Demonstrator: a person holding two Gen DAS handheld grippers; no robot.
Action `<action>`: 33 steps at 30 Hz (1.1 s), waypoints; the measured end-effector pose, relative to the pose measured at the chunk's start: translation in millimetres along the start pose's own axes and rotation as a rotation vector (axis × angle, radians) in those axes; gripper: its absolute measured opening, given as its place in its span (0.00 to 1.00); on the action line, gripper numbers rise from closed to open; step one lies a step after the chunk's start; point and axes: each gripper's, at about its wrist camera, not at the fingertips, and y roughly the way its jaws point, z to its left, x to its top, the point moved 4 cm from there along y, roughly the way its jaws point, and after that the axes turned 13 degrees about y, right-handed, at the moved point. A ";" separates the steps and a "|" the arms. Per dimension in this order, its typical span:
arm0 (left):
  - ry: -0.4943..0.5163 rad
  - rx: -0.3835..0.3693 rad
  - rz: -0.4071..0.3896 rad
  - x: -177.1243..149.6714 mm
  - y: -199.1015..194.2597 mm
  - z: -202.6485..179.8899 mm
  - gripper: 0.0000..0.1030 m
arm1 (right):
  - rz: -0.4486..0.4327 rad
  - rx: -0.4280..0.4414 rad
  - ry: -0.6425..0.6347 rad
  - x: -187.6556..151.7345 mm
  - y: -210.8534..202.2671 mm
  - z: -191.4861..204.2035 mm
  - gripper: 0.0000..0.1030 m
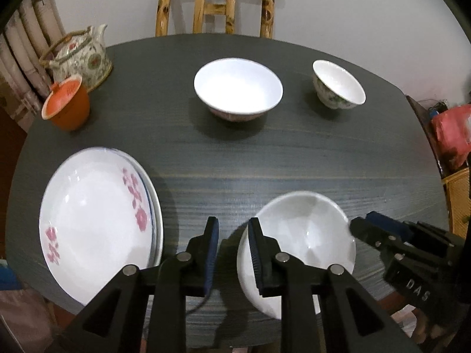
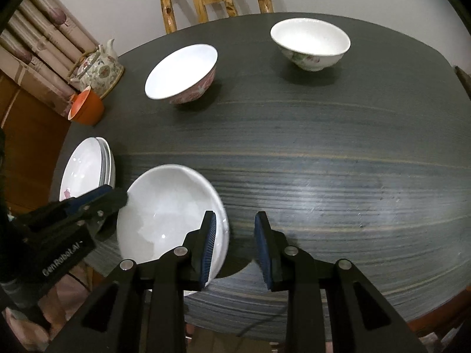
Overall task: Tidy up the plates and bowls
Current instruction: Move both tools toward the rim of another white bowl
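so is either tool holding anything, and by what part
Nothing is held: the left tool and right tool flank the white bowl, neither gripping its rim.

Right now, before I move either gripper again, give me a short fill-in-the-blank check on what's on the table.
1. The plate with pink flowers sits on top of a ____ of plates.
2. The plain white bowl lies between the left gripper and the ____ gripper.
3. The teapot stands just behind an ____ cup.
4. Beyond the table's far edge stands a wooden ____.

Missing words: stack; right; orange; chair
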 end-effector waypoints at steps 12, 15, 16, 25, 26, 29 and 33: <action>0.039 -0.014 -0.016 52.6 -10.1 -2.3 0.20 | -0.050 -0.028 0.017 49.0 -23.6 -31.8 0.25; 0.042 -0.026 -0.015 66.0 -7.4 -6.9 0.20 | -0.059 -0.036 0.020 64.0 -23.9 -39.2 0.25; 0.044 -0.031 -0.014 71.4 -6.1 -9.4 0.20 | -0.067 -0.039 0.024 72.3 -25.0 -43.3 0.25; 0.067 -0.116 -0.024 130.2 11.8 -34.7 0.20 | -0.099 -0.013 0.025 131.7 -23.8 -65.0 0.25; 0.073 -0.123 -0.023 136.5 14.3 -37.9 0.20 | -0.107 -0.015 0.026 137.0 -23.9 -67.1 0.25; 0.064 -0.169 -0.009 158.9 26.8 -44.9 0.20 | -0.116 -0.020 0.045 155.2 -20.7 -74.2 0.28; 0.032 -0.201 0.015 187.2 44.5 -48.8 0.20 | -0.105 -0.020 0.081 181.2 -10.2 -80.9 0.31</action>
